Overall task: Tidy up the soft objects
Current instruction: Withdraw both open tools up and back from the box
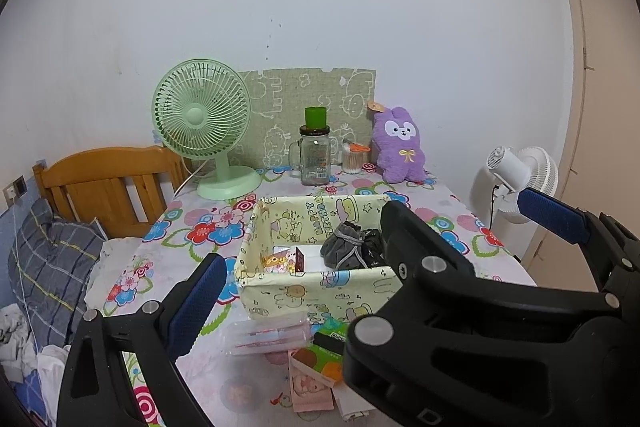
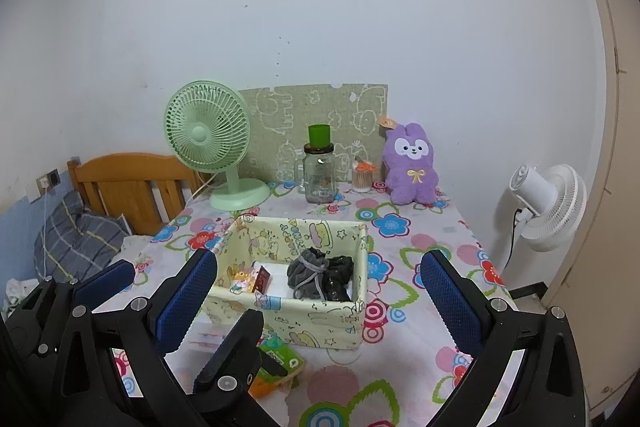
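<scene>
- Right gripper point(image 2: 316, 291) wide open, nothing between the blue pads, hovering low over the floral table point(image 2: 404, 367).
- Straight ahead and just below it: yellow fabric basket point(image 2: 280, 319), near wall right in front of the fingertips.
- Inside, toward the right half: grey drawstring pouch point(image 2: 306, 273) bunched against a dark soft bundle point(image 2: 340, 277), touching each other. No real long axis, just lumps.
- Left gripper point(image 1: 372, 247) also spread open and empty, sitting left of the right one; right gripper's black frame crossing its view on the right.
- Further out, past the basket and off to the right, against the back wall: purple plush point(image 2: 410, 167), upright, long axis vertical, just beside the cotton swab jar point(image 2: 362, 179).
- Probably the next soft thing to go in; looks nearer the right gripper, forward and slightly right, over the basket.
- Near-side clutter under the left gripper: green packet point(image 2: 280, 363), likely not the target.
</scene>
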`<state>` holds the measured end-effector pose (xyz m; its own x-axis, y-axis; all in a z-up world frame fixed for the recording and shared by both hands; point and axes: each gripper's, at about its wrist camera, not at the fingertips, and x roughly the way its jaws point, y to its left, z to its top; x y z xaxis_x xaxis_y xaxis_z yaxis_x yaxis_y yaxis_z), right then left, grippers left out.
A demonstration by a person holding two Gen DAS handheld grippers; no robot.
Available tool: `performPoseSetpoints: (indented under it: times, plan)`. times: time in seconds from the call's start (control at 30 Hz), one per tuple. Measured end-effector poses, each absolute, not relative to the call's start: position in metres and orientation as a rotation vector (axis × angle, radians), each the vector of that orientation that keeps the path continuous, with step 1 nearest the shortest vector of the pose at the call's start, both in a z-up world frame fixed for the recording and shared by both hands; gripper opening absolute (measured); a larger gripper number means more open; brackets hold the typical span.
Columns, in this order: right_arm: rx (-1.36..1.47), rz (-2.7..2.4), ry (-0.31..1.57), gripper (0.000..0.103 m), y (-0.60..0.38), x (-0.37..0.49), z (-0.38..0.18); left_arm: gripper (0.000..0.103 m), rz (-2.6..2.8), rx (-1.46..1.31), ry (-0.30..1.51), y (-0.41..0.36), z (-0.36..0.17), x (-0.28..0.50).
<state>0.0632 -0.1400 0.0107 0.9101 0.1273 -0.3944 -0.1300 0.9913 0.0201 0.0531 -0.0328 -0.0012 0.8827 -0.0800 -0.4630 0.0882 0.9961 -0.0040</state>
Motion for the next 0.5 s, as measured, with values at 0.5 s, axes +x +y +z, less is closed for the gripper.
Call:
performPoseSetpoints:
  times: [0.5]
  plan:
    - [-0.001, 0.129, 0.410, 0.103, -0.140, 0.048, -0.001, 0.099, -0.094, 0.027, 0.485, -0.033, -0.011, 0.039]
